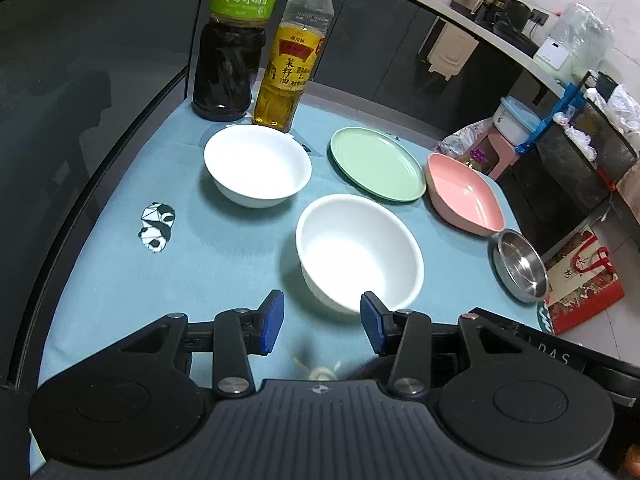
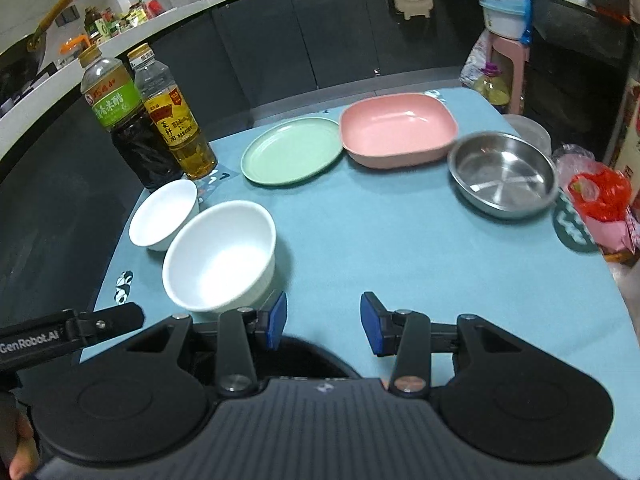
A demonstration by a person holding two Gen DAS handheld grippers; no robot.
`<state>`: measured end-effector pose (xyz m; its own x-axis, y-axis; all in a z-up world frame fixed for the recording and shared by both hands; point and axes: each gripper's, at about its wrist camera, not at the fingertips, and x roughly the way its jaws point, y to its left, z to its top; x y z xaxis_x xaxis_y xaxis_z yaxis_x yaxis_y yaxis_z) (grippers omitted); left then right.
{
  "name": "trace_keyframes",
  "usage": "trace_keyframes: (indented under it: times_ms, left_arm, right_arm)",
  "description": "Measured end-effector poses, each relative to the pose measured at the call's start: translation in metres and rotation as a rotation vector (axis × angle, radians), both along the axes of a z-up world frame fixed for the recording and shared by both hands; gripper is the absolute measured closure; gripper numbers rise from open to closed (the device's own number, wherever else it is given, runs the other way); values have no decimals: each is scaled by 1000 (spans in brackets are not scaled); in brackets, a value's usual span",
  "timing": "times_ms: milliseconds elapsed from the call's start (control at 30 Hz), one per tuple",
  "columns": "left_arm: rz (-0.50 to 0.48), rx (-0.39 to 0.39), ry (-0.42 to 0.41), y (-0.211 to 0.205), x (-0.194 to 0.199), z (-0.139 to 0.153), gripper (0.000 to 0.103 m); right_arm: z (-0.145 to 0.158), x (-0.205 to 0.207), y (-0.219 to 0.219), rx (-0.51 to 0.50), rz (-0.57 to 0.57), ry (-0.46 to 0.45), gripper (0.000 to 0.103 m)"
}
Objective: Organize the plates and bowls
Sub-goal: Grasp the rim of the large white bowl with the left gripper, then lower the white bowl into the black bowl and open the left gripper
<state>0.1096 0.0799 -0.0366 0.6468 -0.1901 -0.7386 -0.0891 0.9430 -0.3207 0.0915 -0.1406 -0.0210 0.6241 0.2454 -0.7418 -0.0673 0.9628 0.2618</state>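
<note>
Bowls: 2 white bowls (image 1: 359, 252) (image 1: 258, 165), green plate (image 1: 378, 163), pink dish (image 1: 464, 196), steel dish (image 1: 519, 266) on desk (image 1: 224, 248). Left gripper (image 1: 322, 324) and right gripper (image 2: 323, 322): jaws apart, empty.

Vinegar bottle (image 1: 236, 36) top cut off

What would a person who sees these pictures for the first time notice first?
Probably the two white bowls, the near bowl just beyond the open left gripper and the far bowl behind it. Next come the colours in a row on the blue cloth: green plate, pink dish, steel dish. Two bottles stand at the far left corner.
</note>
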Motion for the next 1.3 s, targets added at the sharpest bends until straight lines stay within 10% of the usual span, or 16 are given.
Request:
trace_keyframes:
  times_ms: [800,967,1300]
  left_arm:
    - [-23,-3,113,-5,66,-45,70]
    - [-68,16,96,-12,69,-51,86]
    - [-106,49,-22,-24,35,-3,86]
  right_arm:
    - [-39,83,49,-75,148,110,60]
    - [-50,93,53,-56,189,133,91]
    - [-15,66,39,-23,175,26,92]
